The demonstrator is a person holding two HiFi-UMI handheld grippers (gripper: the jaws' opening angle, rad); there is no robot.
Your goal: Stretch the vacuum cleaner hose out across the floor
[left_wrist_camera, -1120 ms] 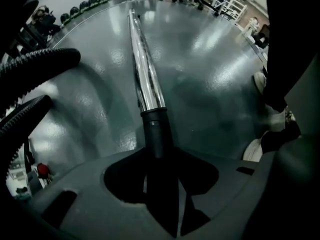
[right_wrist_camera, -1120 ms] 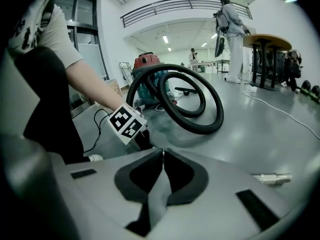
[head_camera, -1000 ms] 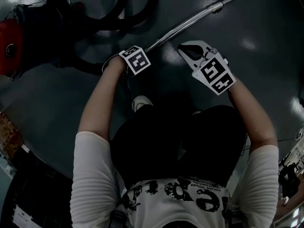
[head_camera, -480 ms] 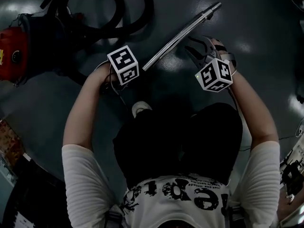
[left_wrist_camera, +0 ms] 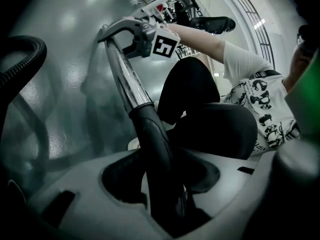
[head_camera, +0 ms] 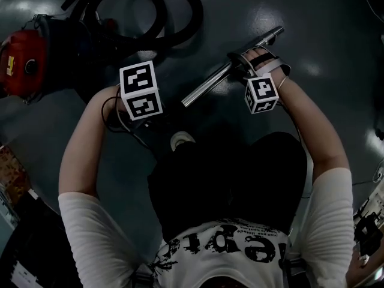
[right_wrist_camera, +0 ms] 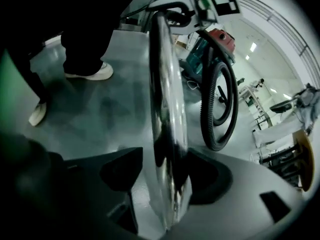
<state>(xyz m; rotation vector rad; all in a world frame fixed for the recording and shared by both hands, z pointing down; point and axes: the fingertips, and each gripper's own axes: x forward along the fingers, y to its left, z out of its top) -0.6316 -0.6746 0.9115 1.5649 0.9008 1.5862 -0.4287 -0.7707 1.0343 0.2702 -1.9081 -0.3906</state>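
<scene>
While the left gripper (left_wrist_camera: 165, 186) is clenched on the black handle (left_wrist_camera: 155, 144) at the near end of the vacuum's wand, the right gripper (right_wrist_camera: 167, 184) straddles the chrome tube (head_camera: 210, 84) close to its far tip. The right jaws have just been opening. The tube runs between them with a strip of floor (head_camera: 336, 35) showing between it and the jaw on the left of that gripper's view, so the tube is not pinched. Seen from the head view, the tube slants from the left gripper up and to the right, passing under the right gripper, with a short stub sticking out beyond it. Whether that tip touches the floor cannot be told. The hose (right_wrist_camera: 208, 116) is not stretched out. It lies coiled in loops on the floor beyond the left gripper, just beside the red vacuum cleaner (head_camera: 24, 56), which sits at the far left. The person crouches over the wand, dark trousers filling the middle of the head view. One pale shoe (head_camera: 182, 140) is planted on the floor just below the tube's near end.
</scene>
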